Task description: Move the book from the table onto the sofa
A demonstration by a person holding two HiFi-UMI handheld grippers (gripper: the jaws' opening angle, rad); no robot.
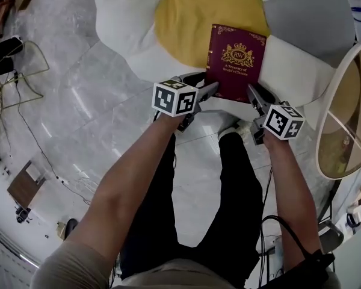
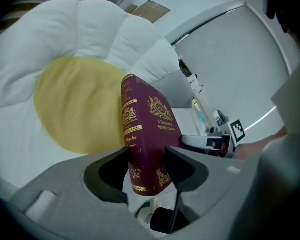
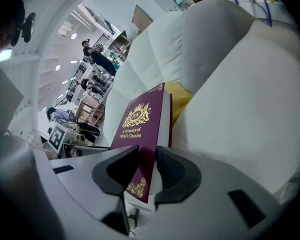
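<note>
Head view shows the maroon book (image 1: 236,62) over the white sofa (image 1: 123,17). The left gripper (image 1: 209,90) has its fingers (image 2: 186,165) clamped on the book's spine corner, and the right gripper (image 1: 254,96) is clamped on the opposite corner.

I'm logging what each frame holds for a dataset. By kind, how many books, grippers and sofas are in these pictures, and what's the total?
Book: 1, the maroon book
Grippers: 2, the left gripper and the right gripper, each shut on the maroon book
Sofa: 1, the white sofa with a yellow centre
Total: 4
</note>
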